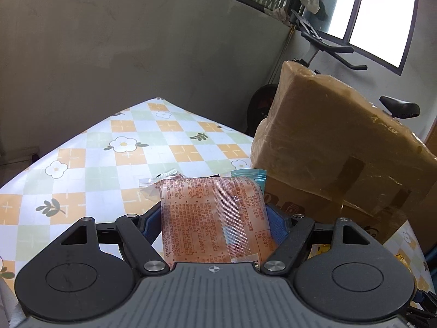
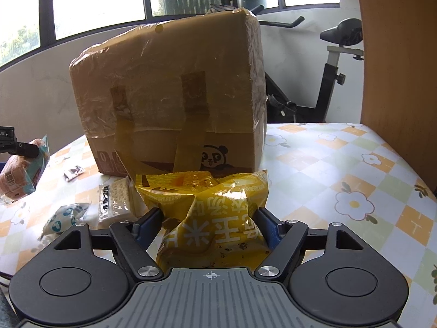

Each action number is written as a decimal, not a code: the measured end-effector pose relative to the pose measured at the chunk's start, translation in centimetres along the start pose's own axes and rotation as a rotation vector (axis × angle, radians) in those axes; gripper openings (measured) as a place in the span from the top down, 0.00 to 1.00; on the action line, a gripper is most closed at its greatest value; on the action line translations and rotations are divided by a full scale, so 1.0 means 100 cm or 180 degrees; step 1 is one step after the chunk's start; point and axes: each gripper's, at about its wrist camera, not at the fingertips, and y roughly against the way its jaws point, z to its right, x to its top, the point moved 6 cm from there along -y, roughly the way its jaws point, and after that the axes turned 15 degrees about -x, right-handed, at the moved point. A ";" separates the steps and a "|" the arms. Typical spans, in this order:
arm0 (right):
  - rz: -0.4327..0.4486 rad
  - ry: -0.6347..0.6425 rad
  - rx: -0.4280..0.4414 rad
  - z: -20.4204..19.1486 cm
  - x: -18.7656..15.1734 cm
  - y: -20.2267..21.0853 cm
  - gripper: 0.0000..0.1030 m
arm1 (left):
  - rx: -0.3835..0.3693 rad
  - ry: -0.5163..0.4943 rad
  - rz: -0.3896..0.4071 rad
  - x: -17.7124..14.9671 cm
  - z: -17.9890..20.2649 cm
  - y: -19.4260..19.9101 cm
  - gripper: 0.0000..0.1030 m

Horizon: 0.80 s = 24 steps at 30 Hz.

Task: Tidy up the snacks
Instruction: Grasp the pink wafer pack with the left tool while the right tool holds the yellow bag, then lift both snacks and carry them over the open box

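My left gripper is shut on an orange-pink snack packet with red print and a teal edge, held above the table. The right wrist view shows that same packet at the far left. My right gripper is shut on a crumpled yellow snack bag with white characters, just in front of the cardboard box. Loose on the table lie a cracker packet, a white-and-blue packet and a small silver sachet.
A large taped cardboard box stands on the checked flower tablecloth. A small clear sachet lies ahead of the left gripper. An exercise bike stands behind the table, and a wooden panel rises at the right.
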 end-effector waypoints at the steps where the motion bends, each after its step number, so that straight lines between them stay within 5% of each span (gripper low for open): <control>1: 0.0020 -0.0020 0.0004 0.000 0.001 0.003 0.30 | -0.0022 -0.0019 0.0025 0.001 0.004 0.004 0.24; 24: 0.0653 -0.0174 -0.0050 0.013 0.060 0.077 0.30 | -0.0428 -0.0316 0.0369 0.015 0.032 0.052 0.24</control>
